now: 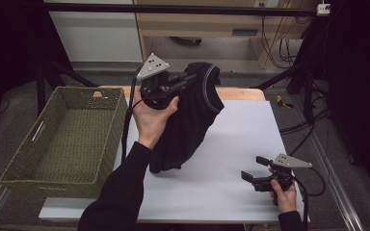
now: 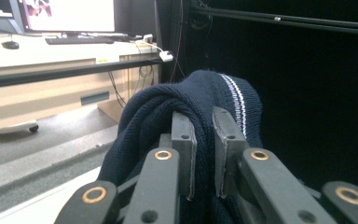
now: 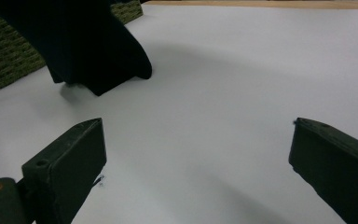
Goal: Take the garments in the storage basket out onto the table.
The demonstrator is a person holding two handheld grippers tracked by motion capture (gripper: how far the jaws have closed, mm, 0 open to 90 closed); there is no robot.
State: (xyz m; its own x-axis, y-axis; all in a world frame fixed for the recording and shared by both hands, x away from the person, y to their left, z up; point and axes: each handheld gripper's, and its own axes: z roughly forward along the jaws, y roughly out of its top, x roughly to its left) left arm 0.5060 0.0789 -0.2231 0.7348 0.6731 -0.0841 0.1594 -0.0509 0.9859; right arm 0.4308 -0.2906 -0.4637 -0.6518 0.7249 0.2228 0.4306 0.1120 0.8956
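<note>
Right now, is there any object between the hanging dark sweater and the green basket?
Nothing visible stands between them. The sweater hangs from the left gripper, its hem touching the white sheet, and the basket sits open beside it.

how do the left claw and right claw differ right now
The left claw is shut on the dark sweater; the right claw is open and holds nothing. The left claw is held high above the table; the right claw sits low near it. Both have black jaws.
</note>
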